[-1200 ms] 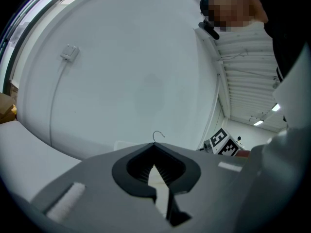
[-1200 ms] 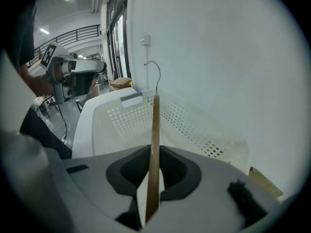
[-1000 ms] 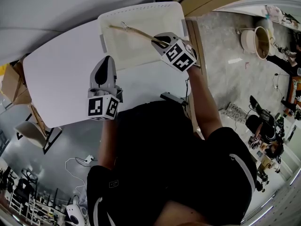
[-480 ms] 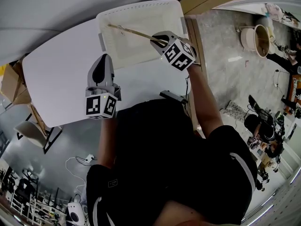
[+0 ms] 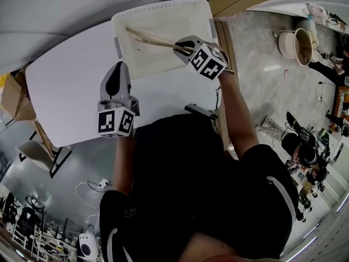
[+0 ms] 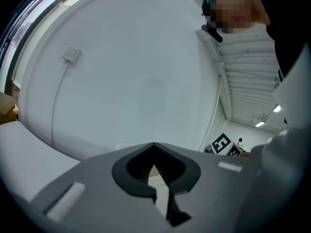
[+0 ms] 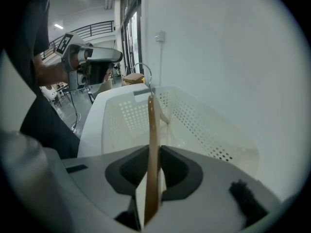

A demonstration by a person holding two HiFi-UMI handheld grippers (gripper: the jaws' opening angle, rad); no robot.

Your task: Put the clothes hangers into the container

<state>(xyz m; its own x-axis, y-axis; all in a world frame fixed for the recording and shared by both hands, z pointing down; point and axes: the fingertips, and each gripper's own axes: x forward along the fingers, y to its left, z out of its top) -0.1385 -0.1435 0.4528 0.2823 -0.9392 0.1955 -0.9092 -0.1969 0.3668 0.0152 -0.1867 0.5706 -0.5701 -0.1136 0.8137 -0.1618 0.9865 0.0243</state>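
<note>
Since a second ago the wooden hanger (image 5: 152, 37) has rolled to show a broader face in the head view, and the left gripper (image 5: 118, 65) has drifted slightly left. Right gripper (image 5: 181, 47): its jaws are opening, with the near end of the hanger standing between them and the pads (image 7: 167, 152) close against its two sides. From the right gripper (image 7: 153, 149) the hanger (image 7: 152, 125) runs leftward and away over the interior of the white perforated container (image 5: 163, 5), and its metal hook (image 7: 144, 72) rises near the far wall. The container (image 7: 204, 125) sits at the far right of the white table (image 5: 71, 91). The left gripper (image 6: 155, 152) hangs over bare tabletop just near and left of the container, jaws pressed together with nothing between them.
</note>
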